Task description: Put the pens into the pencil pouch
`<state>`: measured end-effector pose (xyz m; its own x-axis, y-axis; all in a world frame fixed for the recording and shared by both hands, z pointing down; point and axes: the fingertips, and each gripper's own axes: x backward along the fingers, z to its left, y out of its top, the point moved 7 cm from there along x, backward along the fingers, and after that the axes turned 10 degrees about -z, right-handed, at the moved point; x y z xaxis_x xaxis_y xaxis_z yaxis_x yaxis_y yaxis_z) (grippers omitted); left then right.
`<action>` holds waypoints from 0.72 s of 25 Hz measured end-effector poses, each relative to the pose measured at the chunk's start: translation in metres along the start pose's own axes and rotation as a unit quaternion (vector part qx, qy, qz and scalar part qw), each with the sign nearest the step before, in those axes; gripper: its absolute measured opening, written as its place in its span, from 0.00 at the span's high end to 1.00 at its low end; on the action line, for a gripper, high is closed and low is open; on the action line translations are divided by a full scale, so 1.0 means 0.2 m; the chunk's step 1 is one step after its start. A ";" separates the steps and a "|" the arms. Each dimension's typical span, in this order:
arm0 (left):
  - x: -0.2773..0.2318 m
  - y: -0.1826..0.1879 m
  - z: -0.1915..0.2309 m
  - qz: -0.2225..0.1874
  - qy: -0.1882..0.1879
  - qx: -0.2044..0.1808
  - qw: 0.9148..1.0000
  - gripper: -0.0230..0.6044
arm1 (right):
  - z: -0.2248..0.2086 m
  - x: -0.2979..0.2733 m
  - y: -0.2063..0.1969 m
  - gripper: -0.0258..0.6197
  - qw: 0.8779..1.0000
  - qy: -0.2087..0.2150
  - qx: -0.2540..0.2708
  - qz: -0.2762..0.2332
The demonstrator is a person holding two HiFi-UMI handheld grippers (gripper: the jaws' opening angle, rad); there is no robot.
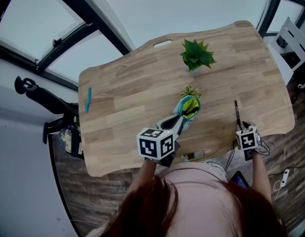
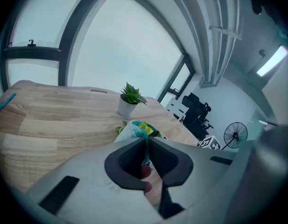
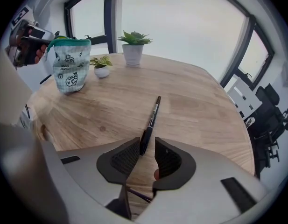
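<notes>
The left gripper point(image 1: 181, 124) has its claw pressed together on the rim of the pencil pouch point(image 1: 188, 107), pinching the fabric at the near edge. The pouch stands upright near the middle of the wooden table point(image 1: 132, 98), white with small printed figures and a teal rim. Its mouth is open upward, and something yellow and green shows inside.

A small leafy plant point(image 1: 191, 91) sits just beyond the pouch, and a larger potted plant point(image 1: 196, 56) stands farther back.

To the right, well apart from the pouch, a black pen point(image 1: 237, 112) lies flat on the table, pointing far to near. The right gripper point(image 1: 239, 127) is tilted down over the pen's near end. Its claw is apart, with the pen's tip lying in the gap beside one jaw, not clamped.

A blue pen point(image 1: 88, 99) lies at the table's far left edge.
</notes>
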<state>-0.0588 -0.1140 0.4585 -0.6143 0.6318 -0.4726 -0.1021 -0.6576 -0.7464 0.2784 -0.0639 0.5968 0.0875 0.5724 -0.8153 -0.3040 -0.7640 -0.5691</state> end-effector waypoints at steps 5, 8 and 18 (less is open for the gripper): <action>-0.01 0.00 -0.01 0.006 0.001 -0.003 1.000 0.93 | -0.01 -0.03 -0.03 0.82 1.000 0.005 -0.022 0.000; -0.01 0.00 -0.01 0.008 0.001 -0.005 1.000 0.93 | 0.00 -0.03 -0.03 0.86 0.999 0.014 -0.047 -0.002; 0.00 -0.01 -0.01 0.005 0.003 -0.001 1.000 0.93 | 0.00 -0.02 -0.04 0.89 0.999 0.022 -0.033 -0.017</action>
<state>-0.0569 -0.1122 0.4594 -0.6107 0.6277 -0.4827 -0.0949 -0.6632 -0.7424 0.2801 -0.0600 0.6058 0.1395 0.5856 -0.7985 -0.2370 -0.7632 -0.6011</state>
